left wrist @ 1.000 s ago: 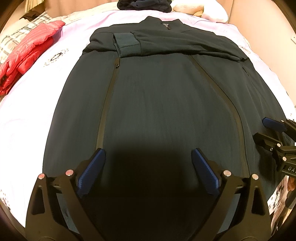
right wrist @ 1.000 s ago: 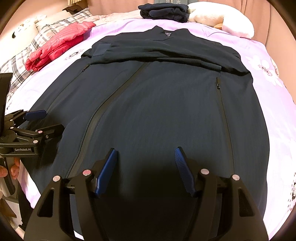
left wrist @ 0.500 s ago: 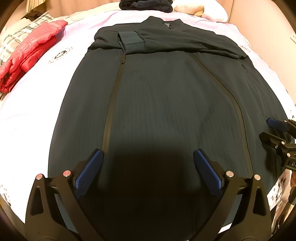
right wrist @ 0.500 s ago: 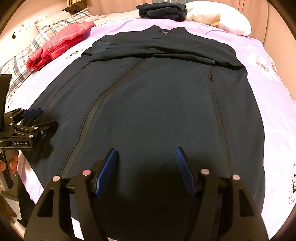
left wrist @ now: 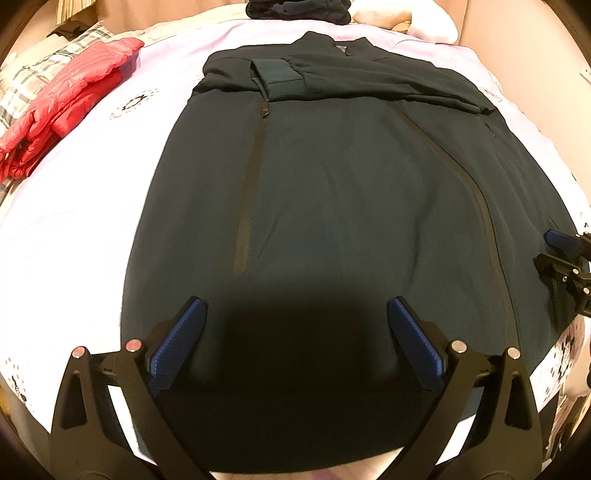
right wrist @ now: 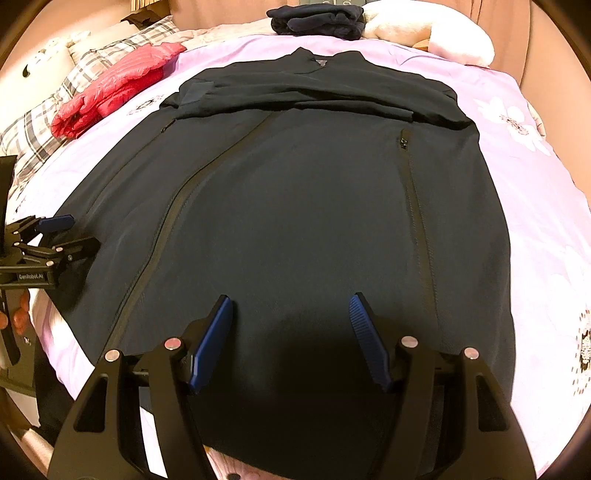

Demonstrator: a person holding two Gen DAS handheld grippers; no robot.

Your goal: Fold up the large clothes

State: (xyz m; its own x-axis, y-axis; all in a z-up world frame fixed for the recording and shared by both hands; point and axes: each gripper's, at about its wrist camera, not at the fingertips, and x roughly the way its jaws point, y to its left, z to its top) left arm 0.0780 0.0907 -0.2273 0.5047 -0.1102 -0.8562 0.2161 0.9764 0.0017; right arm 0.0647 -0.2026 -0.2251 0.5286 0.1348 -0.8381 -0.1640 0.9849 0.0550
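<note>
A large dark navy jacket (left wrist: pixel 332 206) lies flat on the bed, front up, sleeves folded across the chest near the collar; it also shows in the right wrist view (right wrist: pixel 295 206). My left gripper (left wrist: pixel 295 332) is open and empty above the hem on the jacket's left half. My right gripper (right wrist: pixel 291 328) is open and empty above the hem on the right half. Each gripper shows in the other's view: the right one (left wrist: pixel 554 249) at the right edge, the left one (right wrist: pixel 64 232) at the left edge.
A red puffer jacket (left wrist: pixel 66 99) lies at the far left on the lilac bedsheet (right wrist: pixel 535 206). A folded dark garment (right wrist: pixel 317 20) and a white pillow (right wrist: pixel 436 33) sit at the head of the bed. A plaid pillow (right wrist: pixel 44 122) lies beside the red jacket.
Both grippers have moved slightly forward over the hem. They stay open and empty. The jacket has not moved.
</note>
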